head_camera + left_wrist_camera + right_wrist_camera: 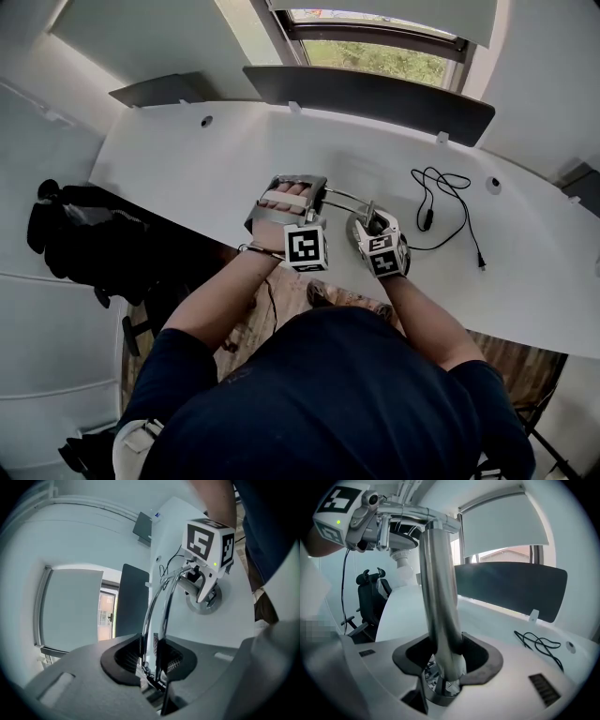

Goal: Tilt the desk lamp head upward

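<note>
Left gripper view shows the left gripper [149, 660] clamped narrow on the twin chrome rods of the lamp arm [161, 602]. The rods run across to the round base [194, 605] on the white desk [187, 159]. The lamp head [402, 534] hangs under the arm just beside that claw. The rods look thin and slick, so they could slide through the pads. The whole arm could also swing up instead of the head tilting. Further right, the right gripper [445, 663] holds the thick post [440, 597], its jaws wide around it. If that hold loosens, the base could lift or skate toward the loose cable [441, 202].
</note>
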